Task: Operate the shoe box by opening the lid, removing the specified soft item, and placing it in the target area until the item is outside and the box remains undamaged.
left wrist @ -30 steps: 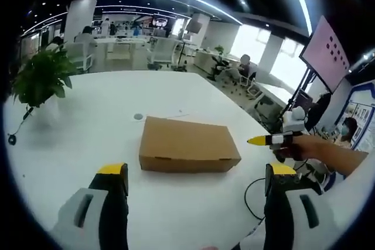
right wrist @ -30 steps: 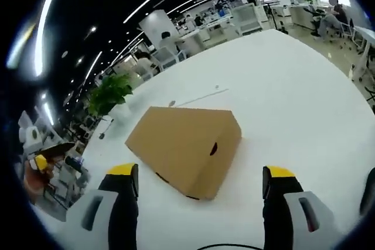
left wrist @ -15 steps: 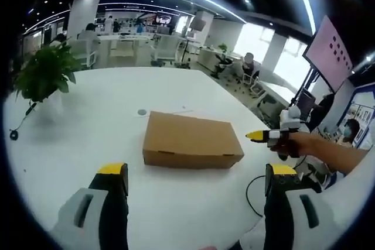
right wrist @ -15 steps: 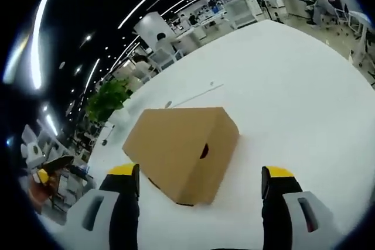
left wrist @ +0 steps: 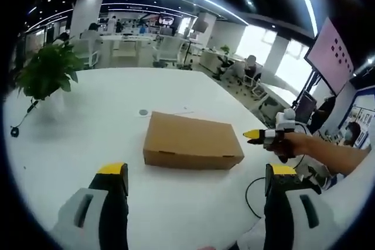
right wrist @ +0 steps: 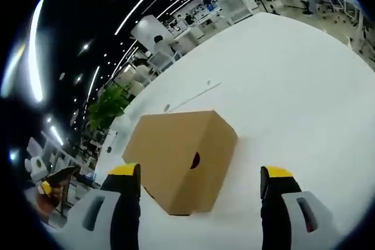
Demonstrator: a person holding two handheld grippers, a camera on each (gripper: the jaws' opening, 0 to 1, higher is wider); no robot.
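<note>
Here we see a closed brown cardboard shoe box (left wrist: 191, 141) lying flat on the white tabletop (left wrist: 88, 121), its lid down. In the left gripper view, our left gripper (left wrist: 196, 180) hangs above the tabletop on the near side of the box, its two yellow-tipped jaws standing wide apart with nothing between them. The right gripper (left wrist: 262, 136) comes into that view from the right, held in a hand (left wrist: 293, 144) just beside the box's end; its jaws there are too small for us to judge. In the right gripper view the same gripper (right wrist: 199, 180) points at the box (right wrist: 179, 156) end-on, jaws spread wide and empty, and we see a small dark round hole (right wrist: 194, 159) in the facing end panel. A potted green plant (left wrist: 44, 74) stands on the tabletop well apart from the box.
</note>
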